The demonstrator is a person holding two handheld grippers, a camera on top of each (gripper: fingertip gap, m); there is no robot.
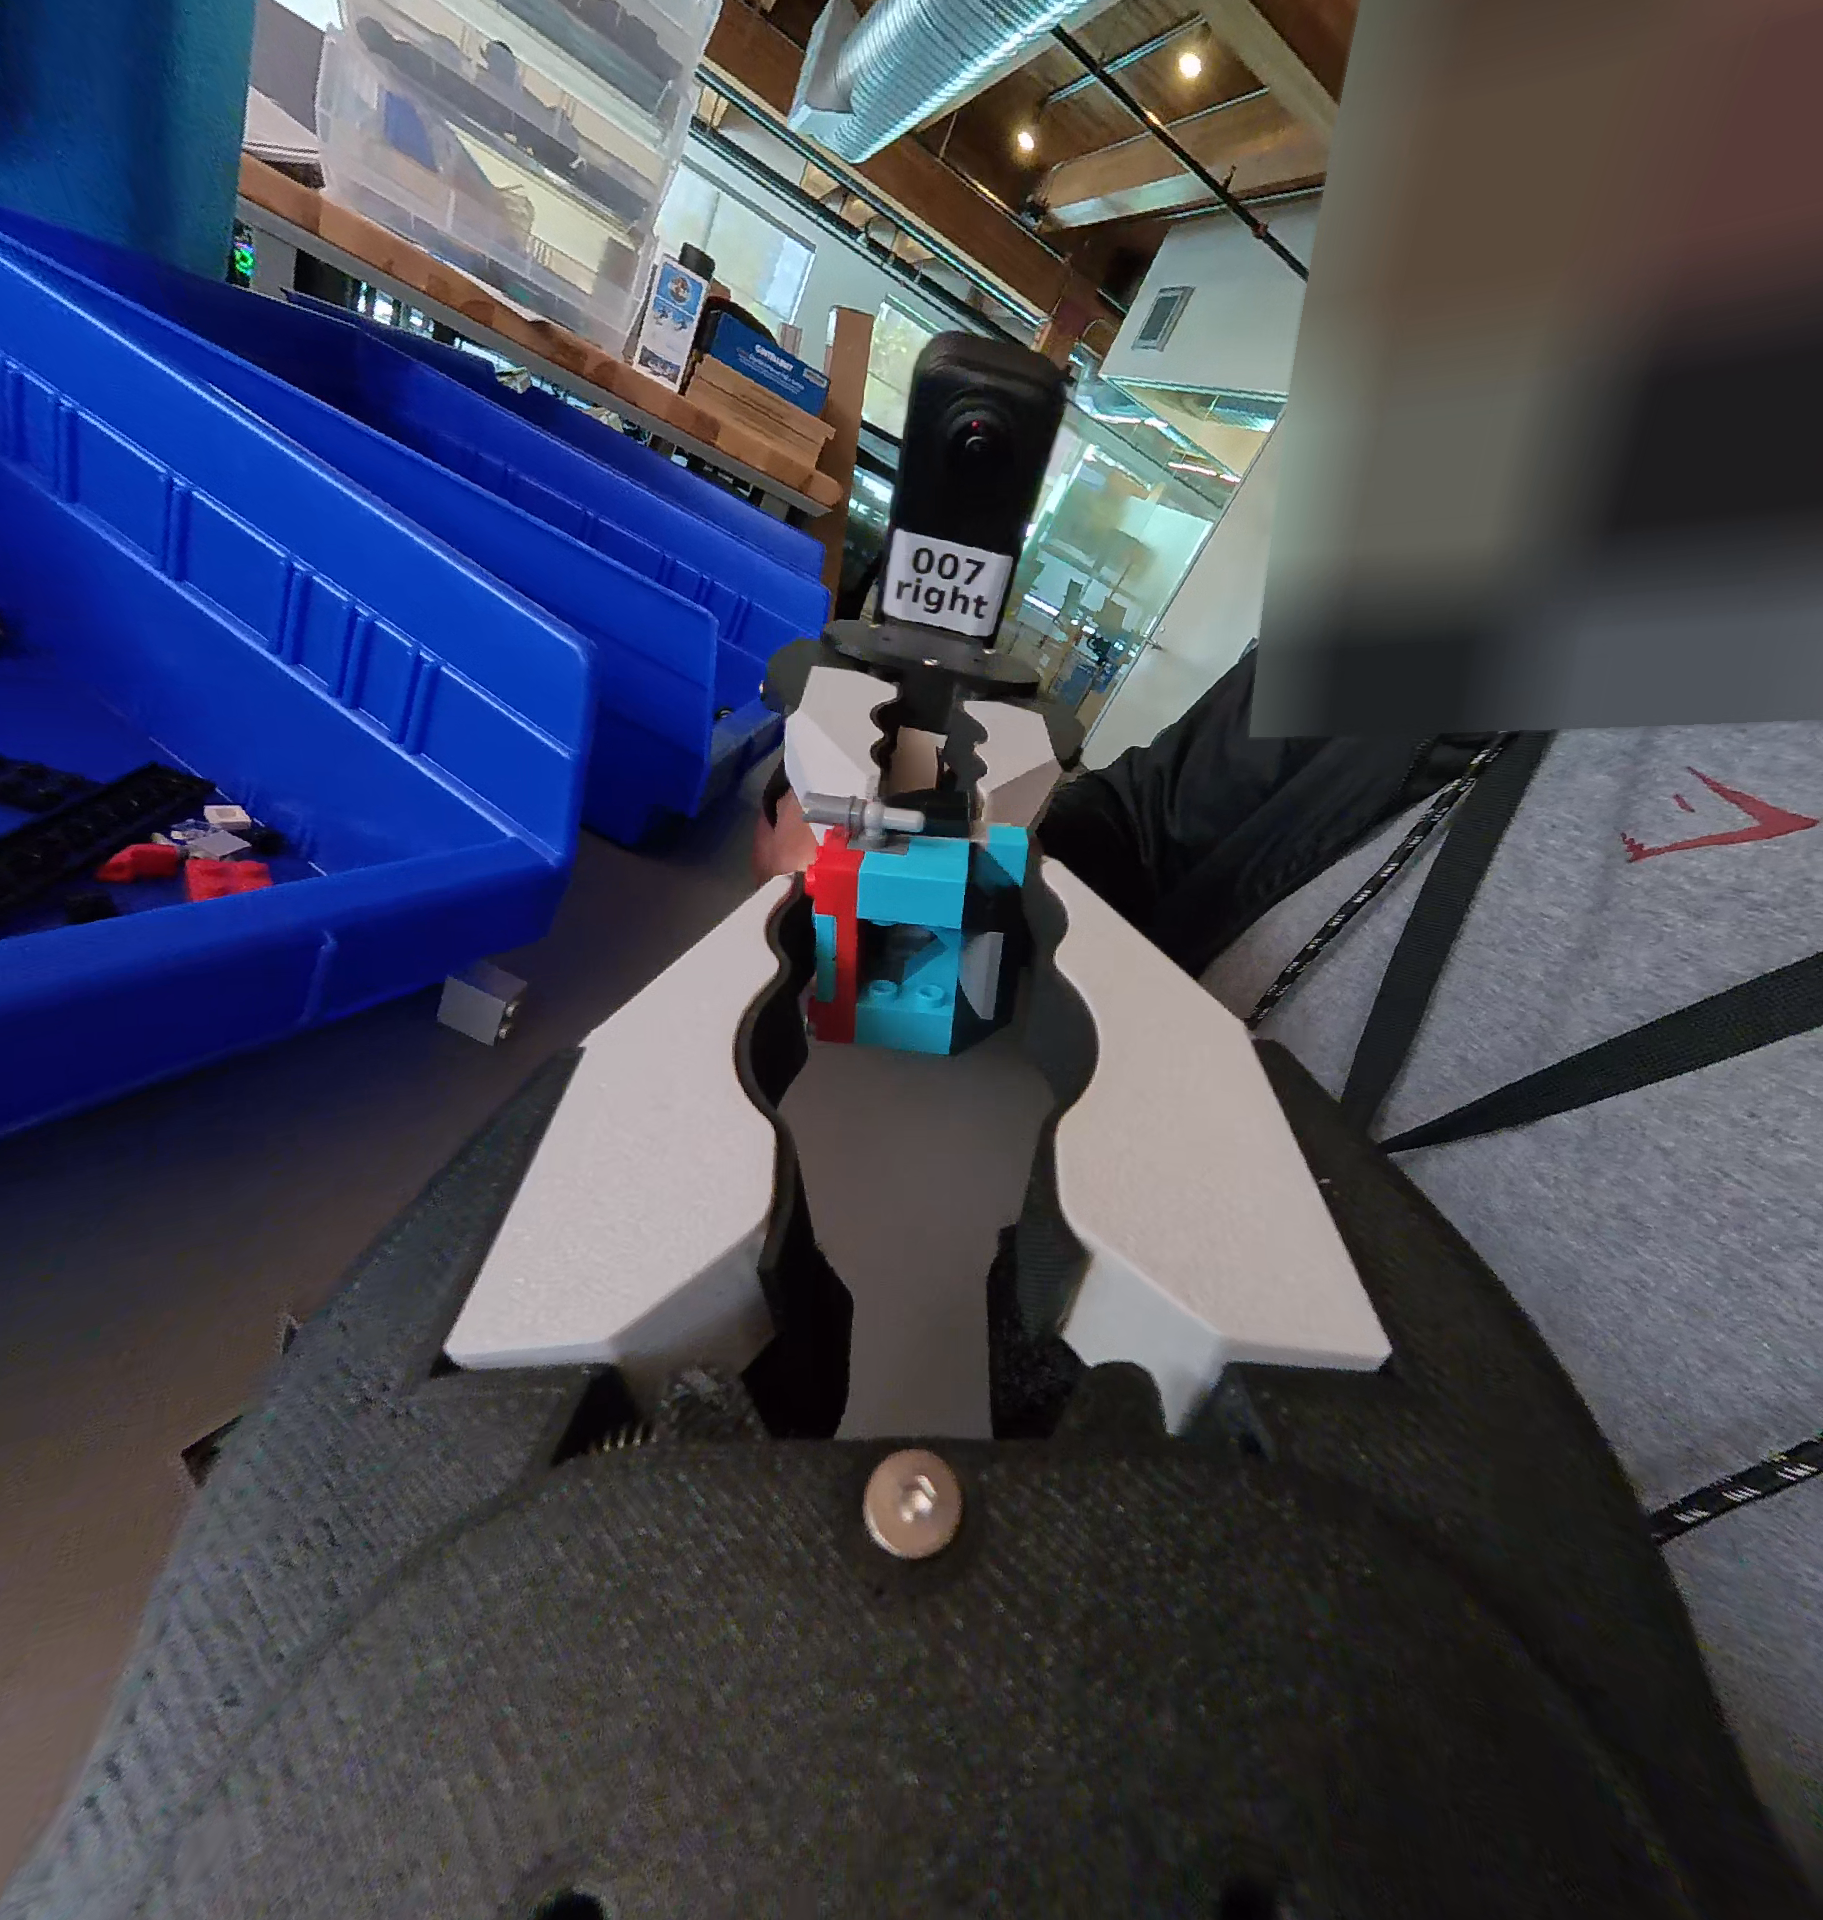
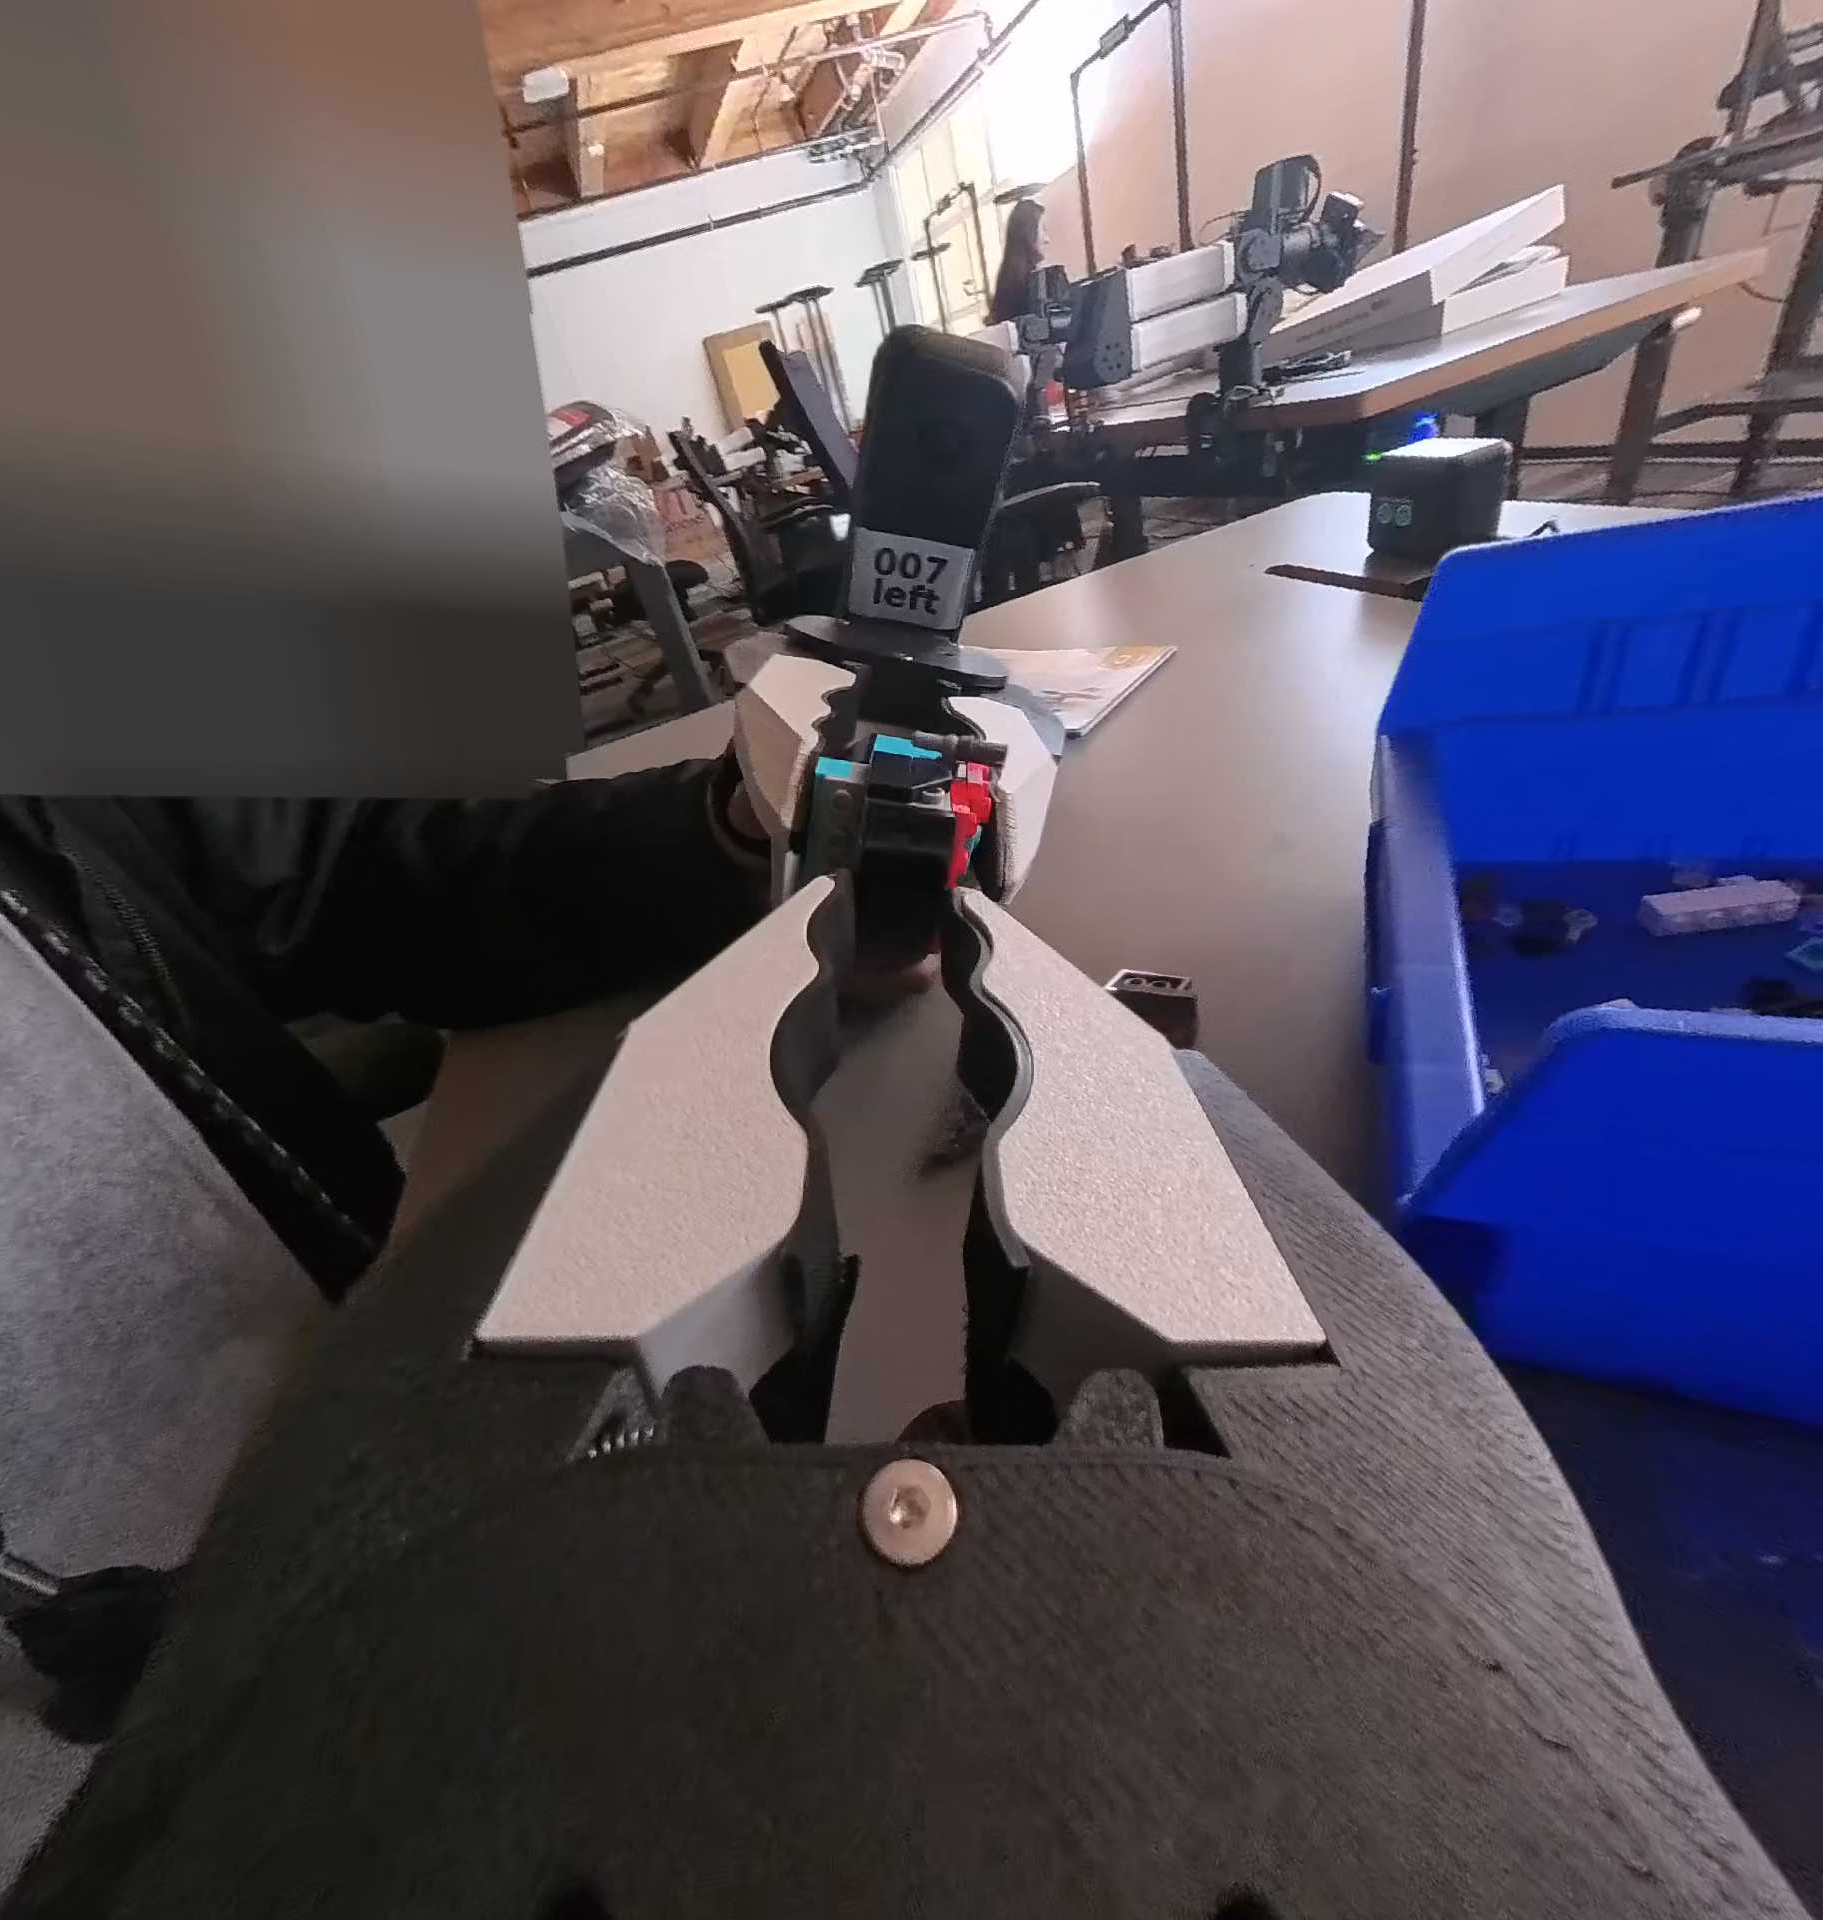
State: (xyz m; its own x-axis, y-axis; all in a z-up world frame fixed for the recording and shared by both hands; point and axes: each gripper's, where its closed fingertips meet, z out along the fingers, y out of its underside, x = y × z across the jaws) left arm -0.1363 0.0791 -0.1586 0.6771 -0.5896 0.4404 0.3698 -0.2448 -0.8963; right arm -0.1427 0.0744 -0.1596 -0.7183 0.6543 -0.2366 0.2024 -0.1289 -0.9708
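Both my left gripper (image 1: 912,935) and right gripper (image 2: 891,925) meet tip to tip, each seemingly pinching the small brick model (image 1: 907,935) of teal, red and black, held above the table (image 2: 1229,644) beside the blue bin (image 1: 263,727).

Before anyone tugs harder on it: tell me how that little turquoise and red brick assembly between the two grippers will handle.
The brick assembly looks stiff and probably light. It is many small snapped-together pieces, so it may split at a seam. The thin grey pin on top seems likeliest to pop off. Left gripper and right gripper both clamp it.
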